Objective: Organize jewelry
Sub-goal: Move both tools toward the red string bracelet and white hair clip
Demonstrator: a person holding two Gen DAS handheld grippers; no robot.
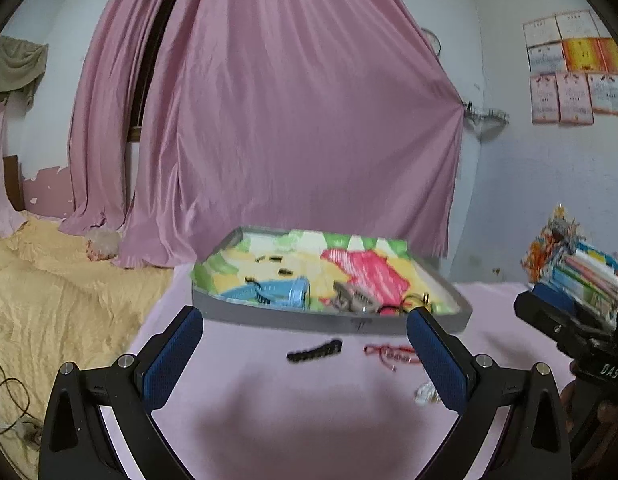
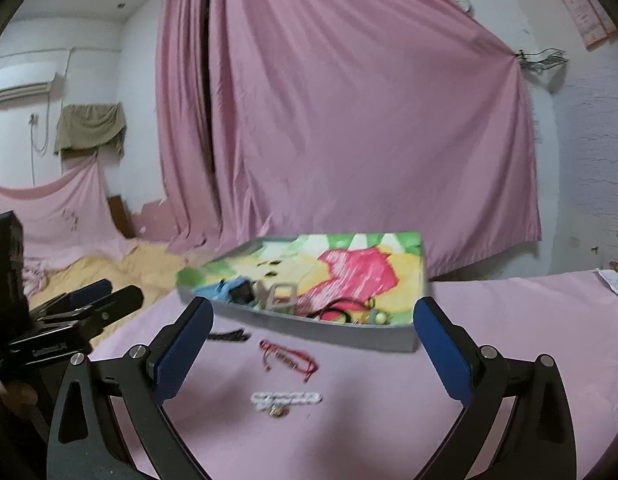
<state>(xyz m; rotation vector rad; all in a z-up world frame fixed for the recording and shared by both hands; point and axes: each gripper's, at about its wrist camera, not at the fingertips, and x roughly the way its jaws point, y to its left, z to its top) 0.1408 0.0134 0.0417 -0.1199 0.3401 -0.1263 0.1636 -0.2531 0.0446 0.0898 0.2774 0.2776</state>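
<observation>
A grey tray point(image 1: 269, 316) point(image 2: 349, 336) with a colourful cartoon lining sits on the pink table; it holds several small jewelry pieces. In front of it lie a black bracelet point(image 1: 314, 351) point(image 2: 228, 336), a red cord bracelet point(image 1: 389, 354) point(image 2: 287, 356) and a white beaded bracelet point(image 2: 285, 399) point(image 1: 425, 392). My left gripper point(image 1: 305, 322) hangs open above the black bracelet. My right gripper point(image 2: 314, 316) is open too, above the red cord and the white bracelet. Neither holds anything. Each gripper shows at the edge of the other's view.
A pink curtain point(image 1: 293, 120) hangs right behind the table. A bed with a yellow blanket point(image 1: 49, 300) lies to the left. Stacked colourful boxes point(image 1: 581, 268) stand at the table's right end, and papers point(image 2: 617, 284) lie on the far right.
</observation>
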